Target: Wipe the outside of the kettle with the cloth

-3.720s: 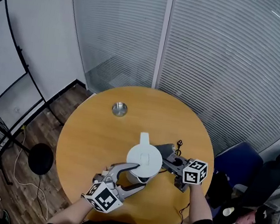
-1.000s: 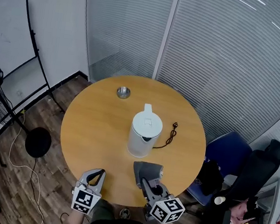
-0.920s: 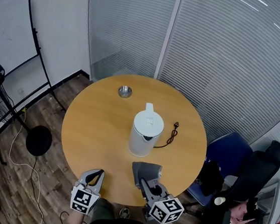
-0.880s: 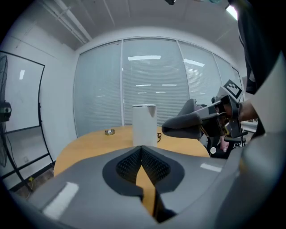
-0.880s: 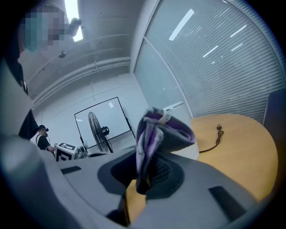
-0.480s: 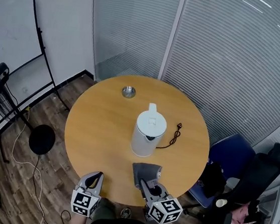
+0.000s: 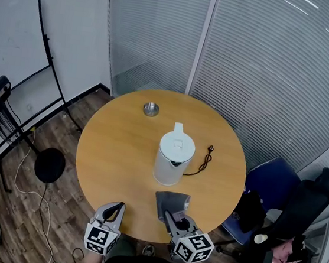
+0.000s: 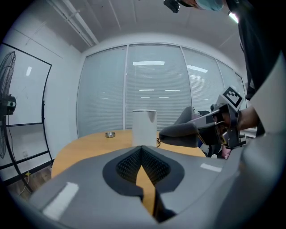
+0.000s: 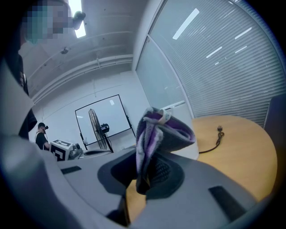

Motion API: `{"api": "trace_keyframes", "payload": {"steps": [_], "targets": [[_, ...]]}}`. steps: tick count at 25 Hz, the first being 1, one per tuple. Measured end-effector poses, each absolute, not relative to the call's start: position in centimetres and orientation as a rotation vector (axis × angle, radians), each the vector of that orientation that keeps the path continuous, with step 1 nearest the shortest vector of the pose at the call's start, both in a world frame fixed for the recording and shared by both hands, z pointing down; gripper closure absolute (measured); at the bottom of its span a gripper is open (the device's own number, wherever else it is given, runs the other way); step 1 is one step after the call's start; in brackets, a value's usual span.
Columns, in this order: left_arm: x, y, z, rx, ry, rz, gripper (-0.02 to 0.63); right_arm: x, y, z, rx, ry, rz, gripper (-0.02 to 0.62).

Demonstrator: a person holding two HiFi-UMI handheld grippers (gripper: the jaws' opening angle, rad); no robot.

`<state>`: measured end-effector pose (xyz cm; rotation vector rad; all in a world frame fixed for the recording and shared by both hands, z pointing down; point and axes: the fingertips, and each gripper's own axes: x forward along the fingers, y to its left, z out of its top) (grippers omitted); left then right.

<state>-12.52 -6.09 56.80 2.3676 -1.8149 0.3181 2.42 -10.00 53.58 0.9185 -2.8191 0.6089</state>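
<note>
— What can't you make out from here?
— The kettle's (image 7: 174,156) handle and base, mostly. From above I get only its lid and spout. Looking along the right gripper's (image 7: 173,216) fingers, the cloth (image 7: 172,201) blocks nearly all of it, and a pale sliver past the fold may be its wall, I think. The cloth covers the inner faces of those fingers too.
— And the cloth?
— Grey outside, purple within, folded over. The right fingers are clamped on its lower edge; the bunch stands up above and ahead of the fingertips.
— The other hand?
— The left gripper's (image 7: 115,207) fingers are pressed together with nothing between them; just a slit of tabletop shows through.
— Where's the kettle from them?
— Out beyond both sets of fingertips, well apart, upright near the middle of the round wooden table (image 7: 114,151). Plain white cylinder, lid down, short spout turned away from the grippers. Its black cord (image 7: 201,161) trails on the wood on the right gripper's side, and a small metal dish (image 7: 150,108) lies farther beyond it.
</note>
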Motion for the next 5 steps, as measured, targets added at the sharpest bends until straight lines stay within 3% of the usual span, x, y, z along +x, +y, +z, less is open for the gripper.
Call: {"api": "trace_keyframes", "payload": {"steps": [5], "targets": [[-12.38,-6.11,56.90,2.392,-1.800,0.331,0.595,2.38,-9.87,53.54,0.918,-2.818,0.614,0.554]]}}
